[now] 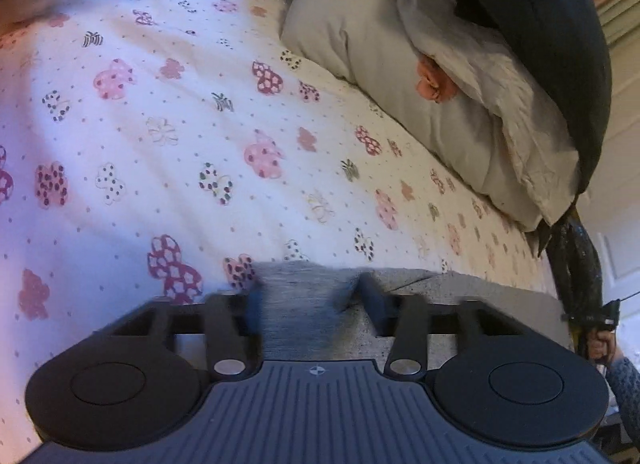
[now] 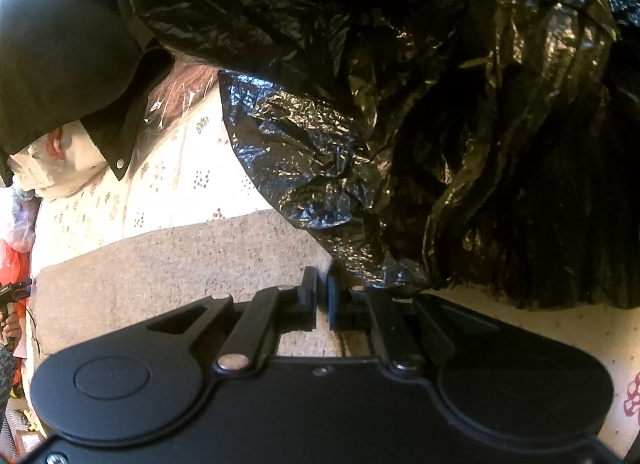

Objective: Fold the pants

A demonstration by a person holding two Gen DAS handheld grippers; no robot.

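The grey speckled pants [image 1: 304,304] lie on a flowered bedsheet [image 1: 160,124]. In the left wrist view my left gripper [image 1: 310,296] has its jaws apart on either side of a bunched-up edge of the pants; the motion is blurred. In the right wrist view the pants [image 2: 172,268] spread flat to the left. My right gripper [image 2: 322,296] is nearly closed on the pants' edge, close under a black plastic bag [image 2: 400,124].
A beige pillow [image 1: 360,44] with a dark blue cushion [image 1: 540,24] on it lies at the bed's right side. A black garment [image 2: 60,44] hangs at upper left in the right wrist view. The other hand-held gripper [image 1: 600,324] shows at far right.
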